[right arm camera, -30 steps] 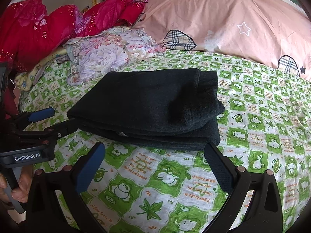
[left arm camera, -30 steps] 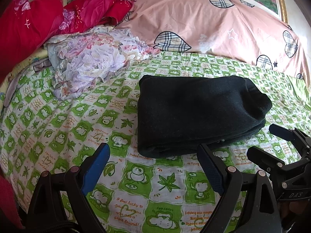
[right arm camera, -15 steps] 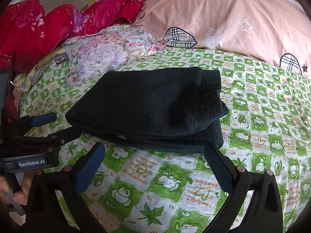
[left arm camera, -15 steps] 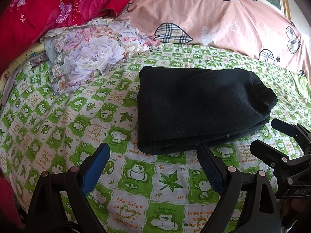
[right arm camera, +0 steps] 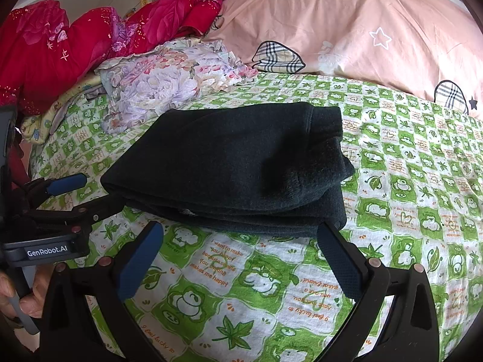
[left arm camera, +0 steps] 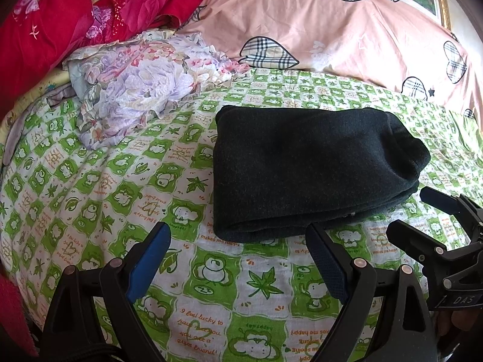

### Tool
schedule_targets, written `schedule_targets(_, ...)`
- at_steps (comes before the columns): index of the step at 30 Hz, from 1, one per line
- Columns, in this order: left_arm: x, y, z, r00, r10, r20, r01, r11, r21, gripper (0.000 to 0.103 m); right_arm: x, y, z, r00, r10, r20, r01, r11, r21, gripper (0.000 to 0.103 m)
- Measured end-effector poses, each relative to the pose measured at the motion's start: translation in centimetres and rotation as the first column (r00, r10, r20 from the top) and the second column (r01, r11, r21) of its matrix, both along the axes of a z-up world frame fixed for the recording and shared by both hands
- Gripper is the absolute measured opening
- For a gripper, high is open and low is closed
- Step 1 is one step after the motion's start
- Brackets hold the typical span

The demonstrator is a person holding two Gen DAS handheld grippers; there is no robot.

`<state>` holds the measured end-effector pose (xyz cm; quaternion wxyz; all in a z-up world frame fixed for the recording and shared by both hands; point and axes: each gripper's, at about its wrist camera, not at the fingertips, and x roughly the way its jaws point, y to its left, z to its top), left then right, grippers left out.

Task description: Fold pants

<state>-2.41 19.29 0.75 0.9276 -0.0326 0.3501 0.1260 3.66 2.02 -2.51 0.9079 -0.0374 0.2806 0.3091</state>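
At the bottom of the left wrist view, the left gripper (left arm camera: 237,259) stands wide open with nothing between its blue-padded fingers (left arm camera: 148,264), hovering over the green-and-white printed sheet (left arm camera: 90,199). Just beyond it, toward 12 o'clock and a little right, the dark folded pants (left arm camera: 302,169) lie flat in a thick stacked bundle, apart from both pads. The right gripper (right arm camera: 240,255) is likewise spread wide and empty, its right pad close beside the bundle's near right corner (whether it touches is hard to tell). From its own camera the pants sit at 12 o'clock, with the other tool at 9 o'clock, its far finger hidden behind the bundle's left edge. A hand (right arm camera: 21,298) on that tool's handle is cut off at the frame's edge. Farther off, at 10 o'clock, a crumpled floral cloth (left arm camera: 135,87) rests against red bedding (left arm camera: 45,30); a pink quilt (left arm camera: 332,30) fills 12 to 2 o'clock. The layers inside the fold cannot be counted.
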Motion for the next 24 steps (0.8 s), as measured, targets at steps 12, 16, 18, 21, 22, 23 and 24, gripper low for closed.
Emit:
schedule_targets(12, -0.05, 0.01, 0.15, 1.0, 0.002, 0.002, -0.002, 1.0, -0.001, 0.092, -0.04, 0.06, 0.02, 1.0, -0.001, -0.001, 0.001, 1.0, 0.0, 0.102)
schedule_targets(16, -0.06, 0.0, 0.15, 1.0, 0.002, 0.001, -0.002, 1.0, -0.002, 0.092, -0.04, 0.06, 0.05, 1.0, -0.001, -0.001, 0.001, 1.0, 0.0, 0.102)
schedule_targets(18, -0.07, 0.02, 0.16, 1.0, 0.005, 0.001, -0.005, 1.0, 0.0, 0.092, -0.04, 0.02, 0.09, 1.0, -0.001, 0.0, 0.001, 1.0, 0.003, 0.102)
schedule_targets(21, -0.07, 0.03, 0.17, 1.0, 0.004, 0.001, -0.004, 1.0, -0.001, 0.092, -0.02, -0.08, 0.03, 1.0, -0.002, -0.002, 0.002, 1.0, 0.012, 0.102)
schedule_targets(22, -0.07, 0.05, 0.18, 1.0, 0.006, 0.001, -0.006, 1.0, 0.001, 0.092, -0.04, -0.11, 0.06, 1.0, -0.003, -0.003, 0.004, 1.0, 0.015, 0.102)
schedule_targets(23, -0.13, 0.07, 0.22, 1.0, 0.007, 0.001, -0.007, 1.0, 0.001, 0.092, -0.01, -0.15, 0.09, 1.0, -0.004, -0.003, 0.004, 1.0, 0.017, 0.102)
schedule_targets(24, -0.15, 0.11, 0.26, 1.0, 0.007, 0.001, -0.007, 1.0, 0.0, 0.092, -0.04, -0.16, 0.15, 1.0, -0.004, -0.007, 0.004, 1.0, 0.02, 0.102)
